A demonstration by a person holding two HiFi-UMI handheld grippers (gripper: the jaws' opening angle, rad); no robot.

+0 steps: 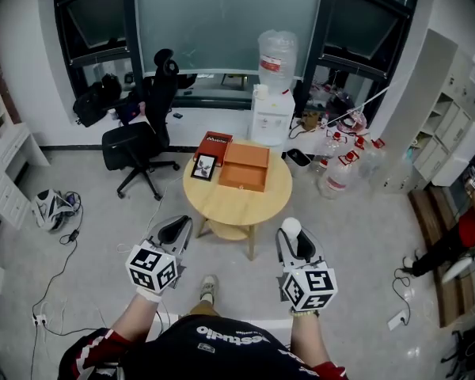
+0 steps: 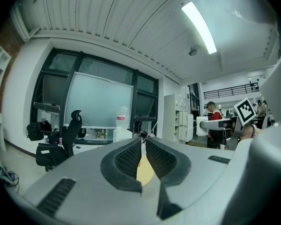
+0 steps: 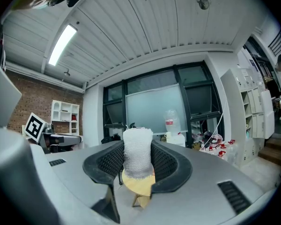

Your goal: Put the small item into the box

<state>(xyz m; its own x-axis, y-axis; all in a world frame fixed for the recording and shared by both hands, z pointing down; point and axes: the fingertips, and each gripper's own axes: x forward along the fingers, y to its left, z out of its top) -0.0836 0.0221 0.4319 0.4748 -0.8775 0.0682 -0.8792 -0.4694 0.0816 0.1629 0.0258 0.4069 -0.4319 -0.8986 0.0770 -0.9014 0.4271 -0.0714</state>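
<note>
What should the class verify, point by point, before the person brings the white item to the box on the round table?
1. Grip on the white item: ok. The right gripper has a pad pressed against each side of it.
2. Left gripper free: ok. Its jaws are nearly together with nothing between them.
3. Box within reach: not ok. Both grippers are short of the round table.
4. Box open on top: cannot tell from this far.
5. Approach to the box: ok. The picture frame and red case lie to its left, and the tabletop in front of it is bare.
</note>
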